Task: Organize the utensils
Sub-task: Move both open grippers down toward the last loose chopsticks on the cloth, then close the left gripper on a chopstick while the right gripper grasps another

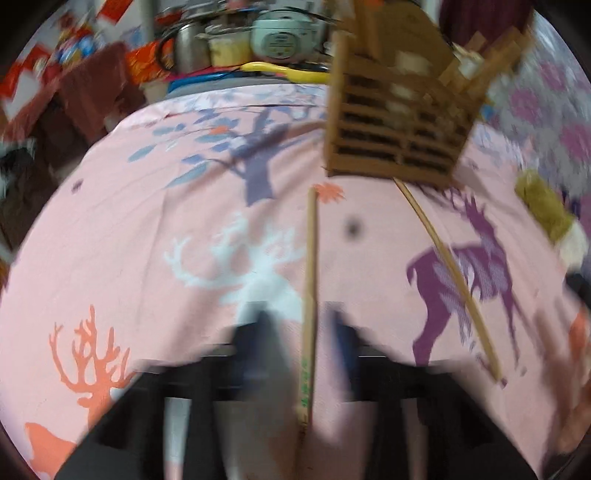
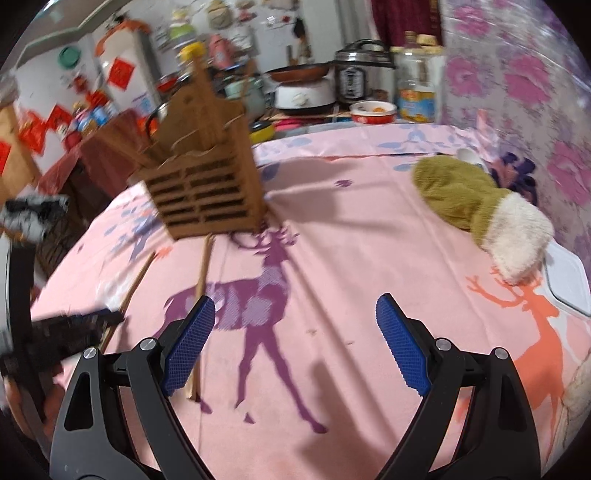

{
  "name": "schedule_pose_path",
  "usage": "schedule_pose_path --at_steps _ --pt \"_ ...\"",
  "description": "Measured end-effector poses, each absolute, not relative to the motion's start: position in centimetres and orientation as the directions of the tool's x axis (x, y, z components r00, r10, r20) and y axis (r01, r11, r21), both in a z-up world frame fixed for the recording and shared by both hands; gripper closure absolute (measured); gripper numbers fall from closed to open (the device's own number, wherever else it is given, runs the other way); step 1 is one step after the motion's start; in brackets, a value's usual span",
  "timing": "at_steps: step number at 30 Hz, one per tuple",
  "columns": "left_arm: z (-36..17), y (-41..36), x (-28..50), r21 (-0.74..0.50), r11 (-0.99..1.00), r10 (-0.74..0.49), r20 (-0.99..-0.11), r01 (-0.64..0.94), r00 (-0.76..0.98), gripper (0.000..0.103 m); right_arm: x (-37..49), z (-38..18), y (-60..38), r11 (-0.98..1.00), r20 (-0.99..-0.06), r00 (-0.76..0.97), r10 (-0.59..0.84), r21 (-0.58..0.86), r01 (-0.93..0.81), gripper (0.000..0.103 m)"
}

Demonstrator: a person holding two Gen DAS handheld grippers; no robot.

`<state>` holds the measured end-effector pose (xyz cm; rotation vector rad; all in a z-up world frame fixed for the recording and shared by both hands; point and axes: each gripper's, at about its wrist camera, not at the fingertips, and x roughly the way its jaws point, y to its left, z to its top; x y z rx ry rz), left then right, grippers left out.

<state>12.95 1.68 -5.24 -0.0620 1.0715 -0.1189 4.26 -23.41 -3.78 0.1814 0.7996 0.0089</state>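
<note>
A brown slatted wooden utensil holder stands on the pink deer-print tablecloth, also in the right wrist view. Two wooden chopsticks lie on the cloth. One chopstick runs between the blurred fingers of my left gripper, whose jaws stand a little apart around it. The other chopstick lies to the right, and shows in the right wrist view beside the left finger. My right gripper is wide open and empty above the cloth. The left gripper appears at the left there.
An olive and white plush mitten lies at the right, beside a white lid. Behind the table stand a rice cooker, a pressure cooker, jars and a bowl. The wall has purple floral covering.
</note>
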Motion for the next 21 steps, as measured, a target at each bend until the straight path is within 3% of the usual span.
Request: schedule_pose_path --at_steps 1,6,10,18,21 --pt "-5.0 2.2 13.0 -0.121 0.991 -0.131 -0.868 0.052 0.480 0.030 4.3 -4.0 -22.8 0.986 -0.716 0.692 0.091 0.161 0.036 0.017" --pt "-5.1 3.4 13.7 -0.083 0.997 -0.069 -0.879 -0.008 0.471 0.029 4.4 -4.9 -20.9 0.975 -0.729 0.653 0.207 0.210 -0.075 0.020" --pt "-5.0 4.7 14.0 -0.078 0.995 -0.040 -0.880 -0.061 0.474 0.026 4.4 -5.8 -19.0 0.967 -0.749 0.612 0.254 0.204 -0.152 0.042" --pt "-5.2 4.5 14.0 -0.064 0.996 -0.025 -0.884 -0.068 0.467 0.025 5.5 -6.9 -16.7 0.963 -0.777 0.573 0.262 0.171 -0.208 0.063" --pt "-5.2 4.1 14.0 -0.042 0.997 -0.009 -0.881 -0.058 0.474 0.025 5.9 -7.7 -16.6 0.969 -0.802 0.549 0.236 0.149 -0.199 0.079"
